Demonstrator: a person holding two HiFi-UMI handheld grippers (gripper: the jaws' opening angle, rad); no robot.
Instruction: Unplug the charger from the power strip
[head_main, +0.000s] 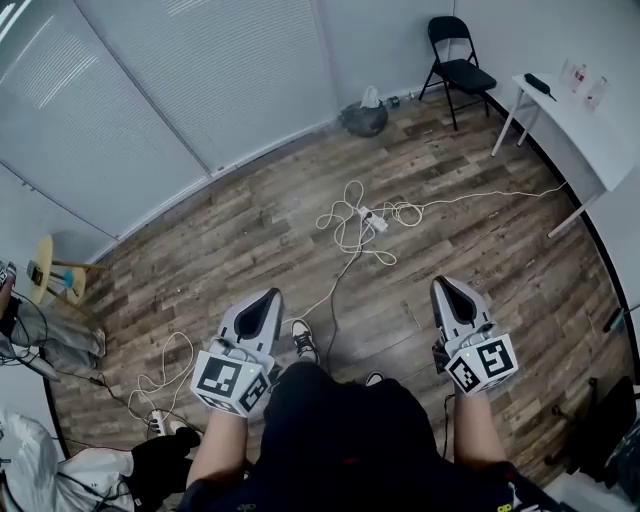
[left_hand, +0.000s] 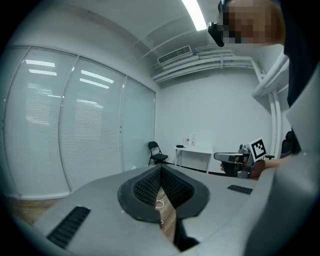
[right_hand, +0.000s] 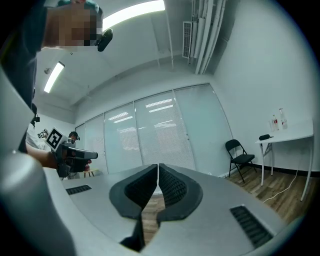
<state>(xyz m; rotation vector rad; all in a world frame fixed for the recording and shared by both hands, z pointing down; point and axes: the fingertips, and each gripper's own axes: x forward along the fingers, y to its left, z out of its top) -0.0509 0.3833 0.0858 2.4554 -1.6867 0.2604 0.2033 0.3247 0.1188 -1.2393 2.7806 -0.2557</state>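
A white power strip lies on the wood floor some way ahead of me, in a tangle of white cables; something white is plugged into it, too small to make out. Both grippers hang at waist height, far above it and pointing forward. My left gripper has its dark ribbed pads touching at the tips, with nothing between them. My right gripper is also shut and empty, its pads meeting along a thin line. Each gripper shows in the other's view, the right gripper and the left gripper.
A black folding chair and a white table stand at the far right, and a grey bag sits by the blinds. A second power strip with cables, a wooden stool and clutter lie at the left. My shoes are below.
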